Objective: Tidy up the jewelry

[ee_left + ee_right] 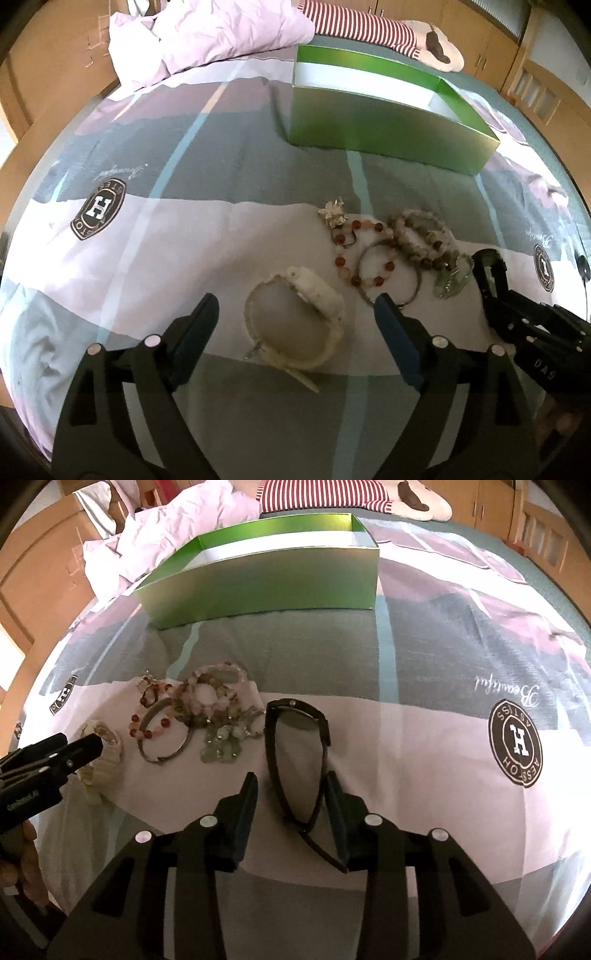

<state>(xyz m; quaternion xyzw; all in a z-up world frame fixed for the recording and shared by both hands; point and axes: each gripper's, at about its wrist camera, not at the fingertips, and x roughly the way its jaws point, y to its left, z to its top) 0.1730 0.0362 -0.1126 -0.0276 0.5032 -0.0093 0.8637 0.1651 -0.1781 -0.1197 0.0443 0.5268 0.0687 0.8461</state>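
Right tongs (290, 797) parted around the lower loop of the black-strapped wristwatch (297, 760), low centre of the right view, not yet pinching. Best closed squarely across the strap, then lifted slowly so the loose buckle tail does not snag.

Left tongs (295, 317) spread wide, flanking the cream-white bracelet-style watch (299, 317) at lower centre of the left view; nothing held.

Open green cardboard box with white lining (373, 122) waiting at upper centre on the patchwork bedspread (147, 240). Tangled heap of beaded bracelets, red, pink and grey-green (399, 243), at centre right, beside a small gold flower brooch (334, 212).
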